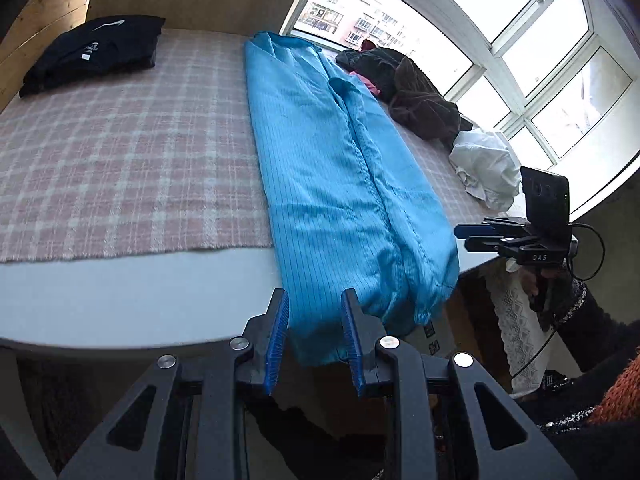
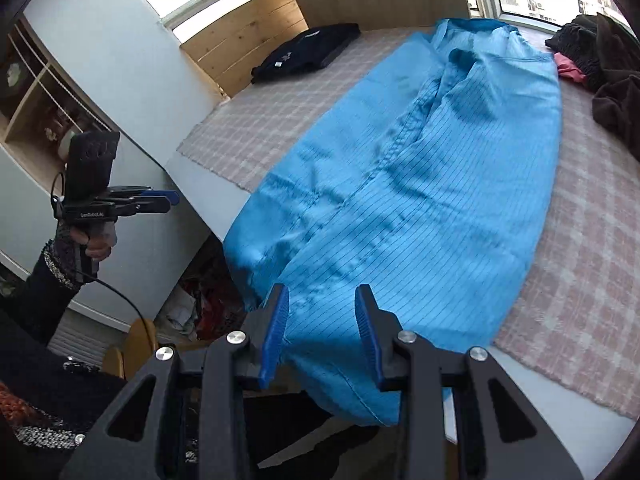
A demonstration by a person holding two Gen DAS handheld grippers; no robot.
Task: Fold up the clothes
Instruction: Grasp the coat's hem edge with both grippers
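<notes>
A long blue garment (image 1: 336,184) lies flat on a bed, folded into a narrow strip. It runs from the near edge toward the window (image 1: 540,60) at 1 o'clock. Its near end hangs a little over the edge of the white mattress (image 1: 120,292).

The left gripper (image 1: 314,334) is at the near end of the blue cloth. Its jaws are apart, with the cloth's hanging corner seen between them, and they are not squeezing it. The right gripper (image 2: 322,334) is over the same end, a bit to the side. Its jaws are apart too, and the blue cloth shows in the gap.

Under the garment is a pink checked blanket (image 1: 120,152). A folded black garment (image 1: 92,54) sits at 10 o'clock, well apart from the blue one. At 2 o'clock, near the window, there is a brown pile of clothes (image 1: 416,92) with something pink (image 1: 366,82) poking out, and a crumpled white cloth (image 1: 486,164) beside it.
</notes>
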